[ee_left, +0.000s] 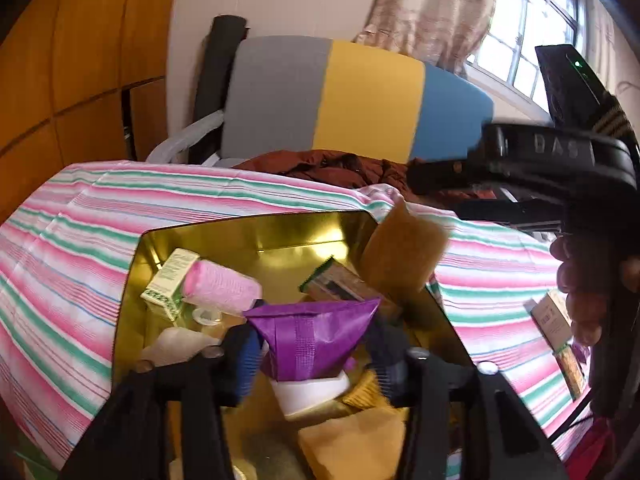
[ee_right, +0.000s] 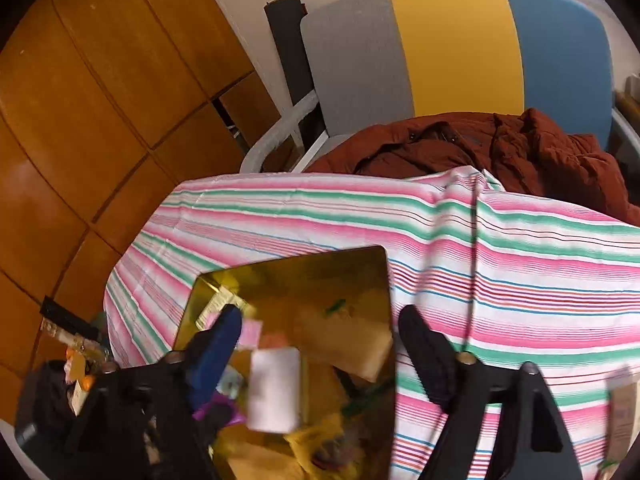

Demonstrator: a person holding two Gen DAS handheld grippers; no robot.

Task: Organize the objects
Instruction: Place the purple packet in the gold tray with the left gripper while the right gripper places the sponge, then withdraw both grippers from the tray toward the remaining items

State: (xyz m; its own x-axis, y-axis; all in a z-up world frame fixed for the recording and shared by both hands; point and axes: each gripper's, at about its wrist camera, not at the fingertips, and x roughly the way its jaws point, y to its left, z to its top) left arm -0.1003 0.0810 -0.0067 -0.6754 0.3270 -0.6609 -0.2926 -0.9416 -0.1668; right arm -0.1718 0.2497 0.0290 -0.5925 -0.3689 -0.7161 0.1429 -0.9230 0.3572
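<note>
Here the left gripper (ee_left: 316,356) fingers pinch a purple tube (ee_left: 312,336) over the gold tin (ee_left: 256,236) — ready to drop; the right gripper (ee_right: 320,332) fingers gape wide — empty.

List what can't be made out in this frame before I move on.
- Left view: purple tube sits between the left gripper fingers; contact unclear, fingers blurred.
- Left view: brown pad over the gold tin is motion-smeared; support unseen.
- Right view: white block blurred; right gripper open, not touching it.
</note>
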